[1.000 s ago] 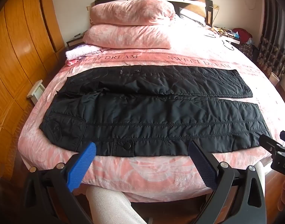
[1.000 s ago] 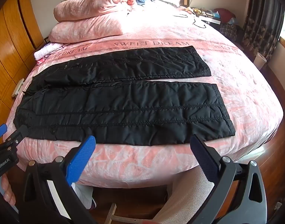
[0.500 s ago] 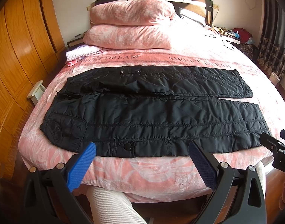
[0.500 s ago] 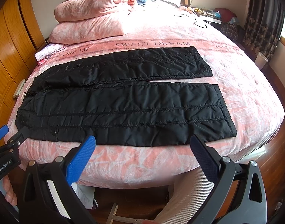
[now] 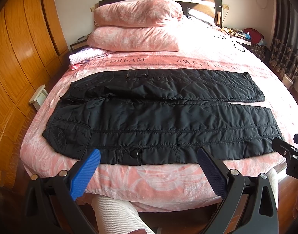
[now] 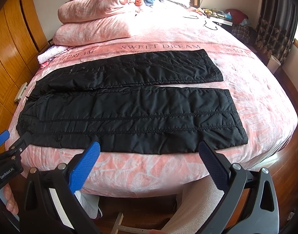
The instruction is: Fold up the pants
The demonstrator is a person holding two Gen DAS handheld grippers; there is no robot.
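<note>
Black quilted pants (image 5: pixel 164 117) lie flat across the pink bed, waist to the left, both legs stretched to the right; they also show in the right wrist view (image 6: pixel 129 107). My left gripper (image 5: pixel 149 165) is open and empty, just short of the near edge of the pants by the waist pocket. My right gripper (image 6: pixel 150 159) is open and empty, just short of the near leg's edge toward the hem. Each gripper shows at the edge of the other's view: the right one (image 5: pixel 289 156), the left one (image 6: pixel 6 152).
The pink bedspread (image 5: pixel 158 179) hangs over the near bed edge. Two pink pillows (image 5: pixel 135 29) and a folded white cloth (image 5: pixel 84 55) lie at the head. Wooden wardrobe doors (image 5: pixel 16 58) stand left. A cluttered nightstand (image 6: pixel 227 17) and dark curtains (image 6: pixel 274 25) are at right.
Both grippers have crept slightly toward the bed; the pants sit a little higher in both views. Nothing was taken hold of.
</note>
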